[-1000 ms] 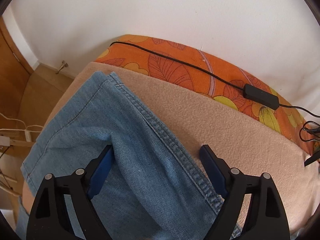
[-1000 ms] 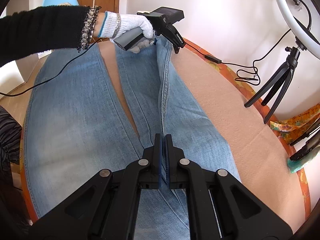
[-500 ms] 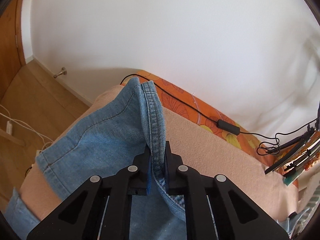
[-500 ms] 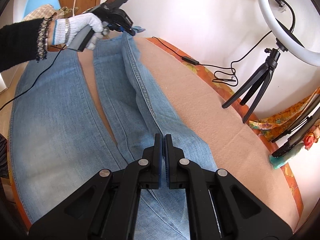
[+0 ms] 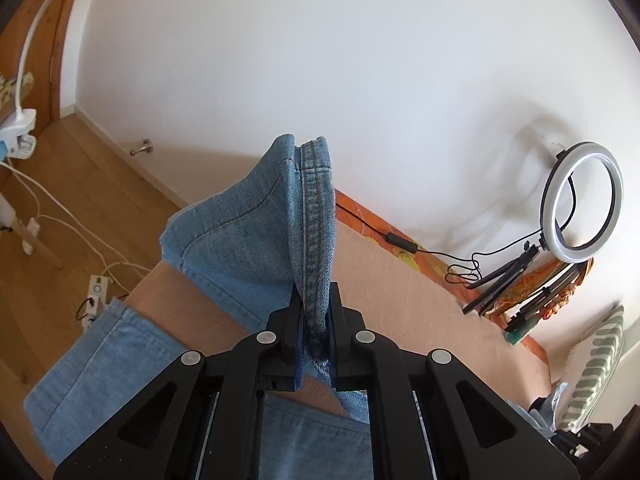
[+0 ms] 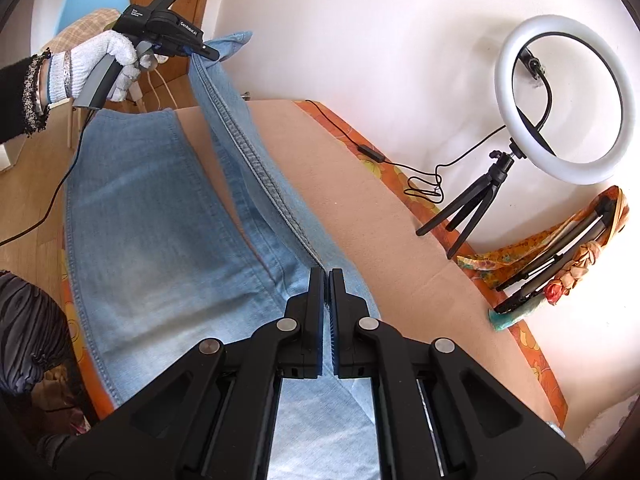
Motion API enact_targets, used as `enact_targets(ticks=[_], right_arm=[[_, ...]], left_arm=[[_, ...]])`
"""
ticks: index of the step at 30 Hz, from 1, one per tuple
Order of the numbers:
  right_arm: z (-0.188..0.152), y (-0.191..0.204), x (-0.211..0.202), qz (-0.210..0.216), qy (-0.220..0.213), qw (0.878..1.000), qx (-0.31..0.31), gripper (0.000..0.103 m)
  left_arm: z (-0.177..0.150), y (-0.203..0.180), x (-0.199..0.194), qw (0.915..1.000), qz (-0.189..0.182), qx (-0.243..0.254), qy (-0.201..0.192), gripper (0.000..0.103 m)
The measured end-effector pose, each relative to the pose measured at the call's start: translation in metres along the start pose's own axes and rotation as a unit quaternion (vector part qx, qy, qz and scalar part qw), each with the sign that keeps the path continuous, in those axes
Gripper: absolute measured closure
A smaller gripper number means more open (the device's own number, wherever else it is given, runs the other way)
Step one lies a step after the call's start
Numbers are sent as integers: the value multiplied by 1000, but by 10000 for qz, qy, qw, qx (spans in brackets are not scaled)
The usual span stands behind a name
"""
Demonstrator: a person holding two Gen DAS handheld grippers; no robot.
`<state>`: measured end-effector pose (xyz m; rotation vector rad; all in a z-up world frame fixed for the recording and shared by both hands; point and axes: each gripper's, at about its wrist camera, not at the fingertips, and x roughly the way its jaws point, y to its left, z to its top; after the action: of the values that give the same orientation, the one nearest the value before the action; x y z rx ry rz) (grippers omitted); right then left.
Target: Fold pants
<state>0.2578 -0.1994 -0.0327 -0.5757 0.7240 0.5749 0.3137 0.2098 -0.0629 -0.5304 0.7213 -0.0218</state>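
Observation:
Light blue jeans [image 6: 160,216] lie on a beige blanket [image 6: 360,208] over the table. My left gripper [image 5: 314,300] is shut on the hem end of the right pant leg [image 5: 280,216] and holds it raised above the table; it also shows in the right wrist view [image 6: 208,53], held by a white-gloved hand. My right gripper [image 6: 327,280] is shut on the side seam of the same leg [image 6: 260,168] further up, near the thigh. The seam runs taut between both grippers. The other leg [image 5: 100,360] lies flat.
A ring light on a tripod [image 6: 560,96] stands at the right by the wall, with a black cable [image 6: 360,148] along the orange tablecloth edge. Folded tripods and floral cloth [image 6: 560,256] lie at the right. A blue chair [image 6: 92,0] and wooden floor [image 5: 60,200] are beyond.
My left gripper shut on the pant leg's hem and lifted it well above the table. My right gripper stayed shut on the seam and rose slightly.

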Motion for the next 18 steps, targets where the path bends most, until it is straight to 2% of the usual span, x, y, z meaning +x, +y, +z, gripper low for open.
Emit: enact_targets(ticks=[11,18], right_arm=[[-35,82,-45,325,100,9993,-181,100],[-67,124,-48,595,362,9968,-404,100]], left_arm=[[-85,44,-66,9977,-115,-627,-245,96],[-144,80,-76,9916,-248,-1255,-180,96]])
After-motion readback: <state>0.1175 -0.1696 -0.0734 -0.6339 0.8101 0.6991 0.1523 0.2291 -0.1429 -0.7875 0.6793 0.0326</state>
